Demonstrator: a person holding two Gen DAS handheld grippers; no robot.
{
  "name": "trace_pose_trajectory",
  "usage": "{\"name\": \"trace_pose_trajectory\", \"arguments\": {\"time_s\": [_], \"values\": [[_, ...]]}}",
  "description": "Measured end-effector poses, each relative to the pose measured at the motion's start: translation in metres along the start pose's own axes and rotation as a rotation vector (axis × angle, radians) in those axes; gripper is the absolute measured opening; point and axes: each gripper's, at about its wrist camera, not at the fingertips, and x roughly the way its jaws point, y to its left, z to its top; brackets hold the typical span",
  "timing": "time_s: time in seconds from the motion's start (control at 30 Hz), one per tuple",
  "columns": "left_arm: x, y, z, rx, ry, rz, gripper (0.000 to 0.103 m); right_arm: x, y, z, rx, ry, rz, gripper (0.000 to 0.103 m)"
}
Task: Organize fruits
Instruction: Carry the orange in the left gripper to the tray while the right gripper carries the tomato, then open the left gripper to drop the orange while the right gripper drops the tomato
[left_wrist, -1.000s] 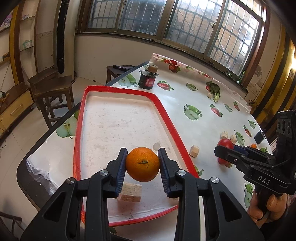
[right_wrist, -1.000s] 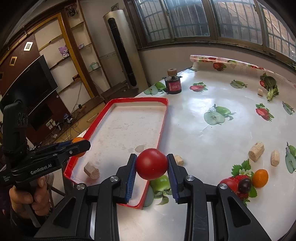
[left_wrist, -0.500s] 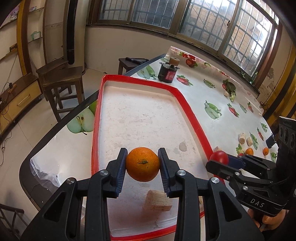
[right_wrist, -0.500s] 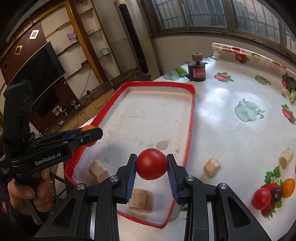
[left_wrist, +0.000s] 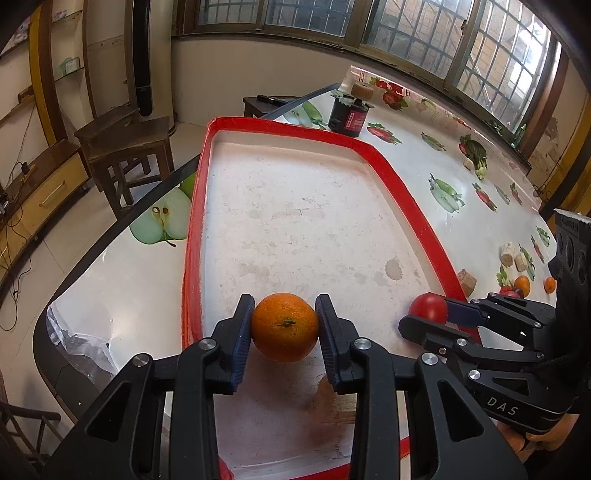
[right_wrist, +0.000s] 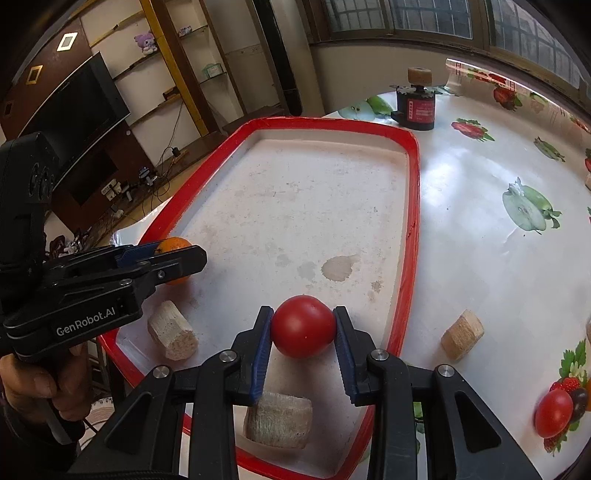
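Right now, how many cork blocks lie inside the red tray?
2. One at the near left, below the left tongs; one at the near edge, under the right tongs. More may be hidden.

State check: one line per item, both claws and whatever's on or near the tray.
left claw: shut on orange
orange: held over tray
right claw: shut on tomato
tomato: held over tray
red tray: flat on table, holds two cork chunks
second tomato: loose on table
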Motion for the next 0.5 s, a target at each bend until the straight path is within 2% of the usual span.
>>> {"name": "trace_pose_trajectory", "arguments": {"time_s": [0.17,0.3,0.37,0.43,0.5], "values": [[0.002,-0.002,0.0,0.023,0.016,0.02,0.032,0.002,0.002,0.0,-0.017,0.006,-0.005,0.034],[-0.002,0.001,0.003,-0.008,0.02,-0.003,0.034,0.0,0.003,-0.001,-0.024,0.009,-0.007,0.036],[-0.006,0.0,0.004,-0.017,0.012,-0.006,0.046,-0.003,0.003,-0.002,-0.021,0.002,0.002,0.047],[-0.011,-0.001,0.005,-0.014,-0.004,0.003,0.052,-0.008,0.005,-0.002,-0.027,-0.01,-0.006,0.05],[-0.016,-0.003,0.006,-0.009,-0.018,0.014,0.052,-0.014,0.006,-0.003,-0.033,-0.021,-0.011,0.05]]}}
